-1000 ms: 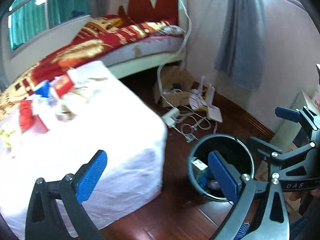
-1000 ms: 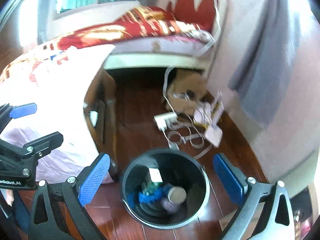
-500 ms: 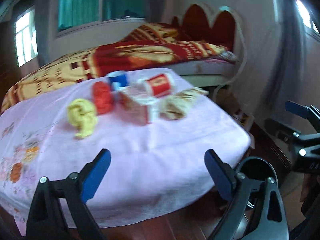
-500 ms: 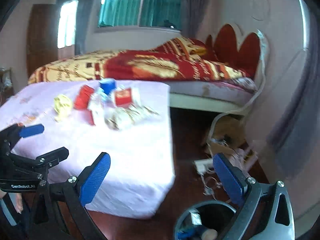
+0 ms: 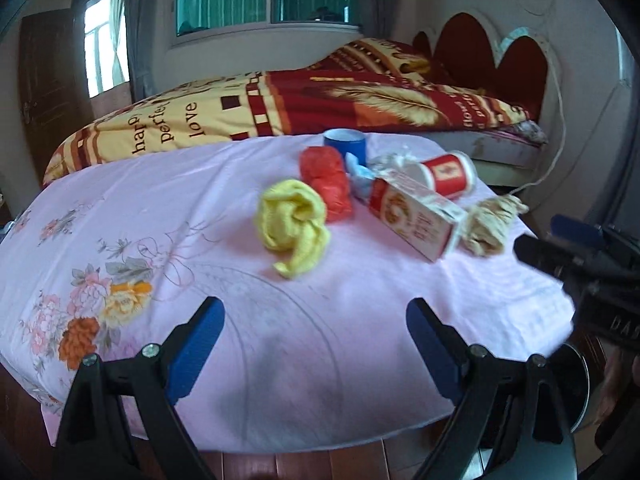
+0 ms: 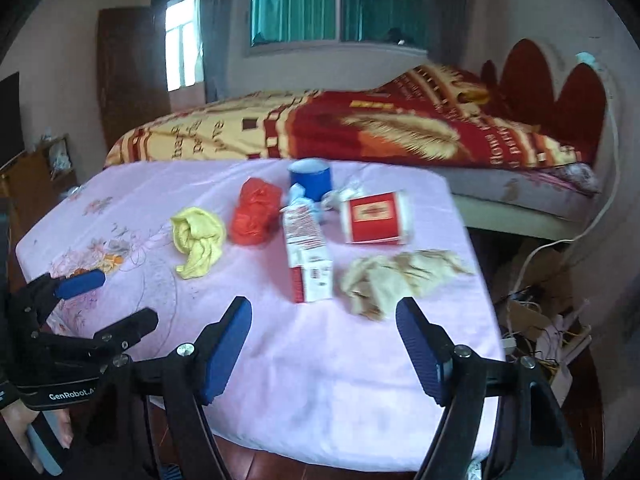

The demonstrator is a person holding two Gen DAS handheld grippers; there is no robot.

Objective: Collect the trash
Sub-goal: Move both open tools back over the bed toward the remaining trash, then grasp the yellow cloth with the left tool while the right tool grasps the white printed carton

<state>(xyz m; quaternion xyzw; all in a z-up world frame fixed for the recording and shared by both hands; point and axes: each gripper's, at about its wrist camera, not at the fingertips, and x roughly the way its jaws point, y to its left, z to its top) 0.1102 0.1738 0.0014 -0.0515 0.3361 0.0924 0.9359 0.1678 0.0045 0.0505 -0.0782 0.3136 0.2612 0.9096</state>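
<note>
Both hand-held grippers, left [image 5: 316,340] and right [image 6: 324,338], hang open and empty over the tabletop's [image 5: 360,380] near edge. Nearest the carton [image 6: 308,256] lies crumpled beige paper [image 6: 400,276]: light, soft, pinch anywhere. Yellow wad [image 6: 198,240] sits left of the carton, red cup [image 6: 376,218] beyond; bare cloth all round, drop-off right.

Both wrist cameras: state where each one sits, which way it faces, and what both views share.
Left wrist: on the open left gripper, near the table's front edge, facing the yellow cloth; the right gripper intrudes at right.
Right wrist: on the open right gripper, facing the carton and crumpled paper; the left gripper and a hand show at left.
Shared: pink tablecloth, red cup, bed, window.
</note>
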